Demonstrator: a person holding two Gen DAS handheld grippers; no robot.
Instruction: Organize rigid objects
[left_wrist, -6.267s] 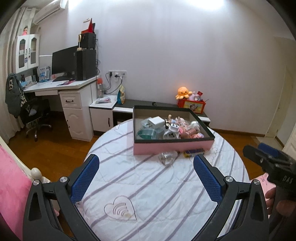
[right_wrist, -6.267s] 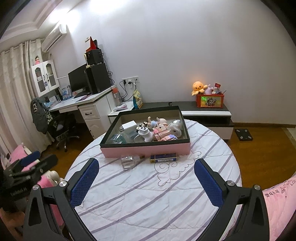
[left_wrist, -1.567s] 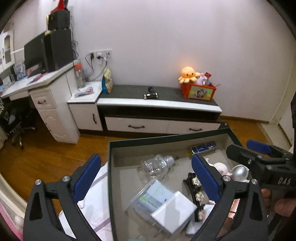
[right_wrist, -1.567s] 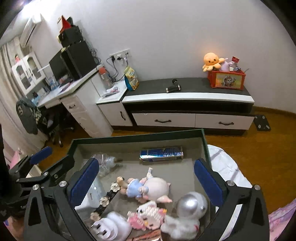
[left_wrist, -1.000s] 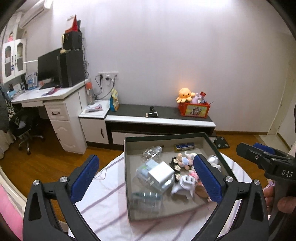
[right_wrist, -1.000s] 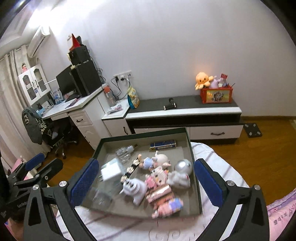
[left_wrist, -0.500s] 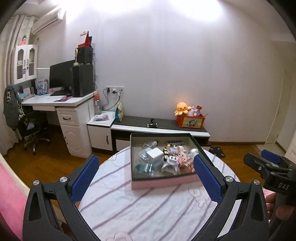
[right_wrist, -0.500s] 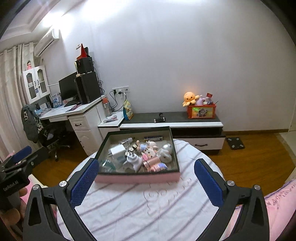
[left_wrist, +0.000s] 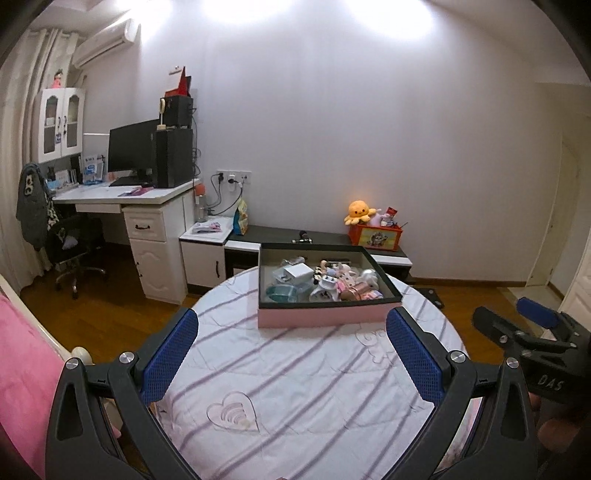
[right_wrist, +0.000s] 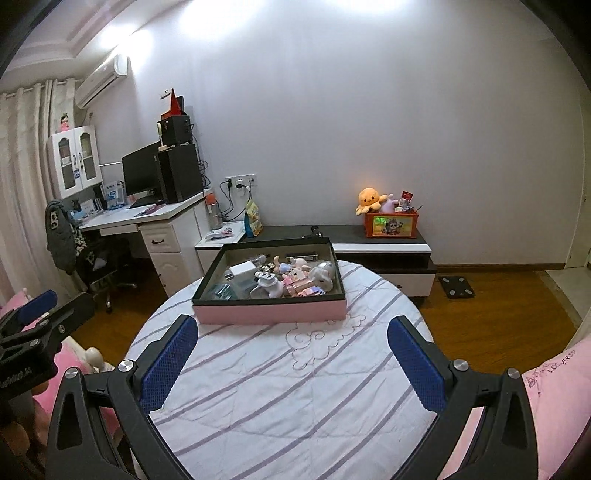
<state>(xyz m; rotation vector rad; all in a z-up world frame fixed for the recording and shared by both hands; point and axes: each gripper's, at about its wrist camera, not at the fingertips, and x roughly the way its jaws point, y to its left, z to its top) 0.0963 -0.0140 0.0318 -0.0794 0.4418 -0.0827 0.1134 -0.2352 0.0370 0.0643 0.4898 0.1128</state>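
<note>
I see one pink box (left_wrist: 325, 317) on the worktop (left_wrist: 295, 387), heaped with small toys (right_wrist: 291, 278). Both my tongs, left tongs (left_wrist: 291, 360) and right tongs (right_wrist: 293, 362), gape wide, gripping nothing.

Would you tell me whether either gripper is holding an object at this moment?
No: the left gripper and the right gripper both stand wide open with only the striped tablecloth showing between their fingers.

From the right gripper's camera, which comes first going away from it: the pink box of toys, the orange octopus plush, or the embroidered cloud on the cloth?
1. Embroidered cloud, on the cloth just ahead of the right gripper.
2. Pink box, farther along the table.
3. Orange octopus plush, on the low cabinet by the wall, to the right.
</note>
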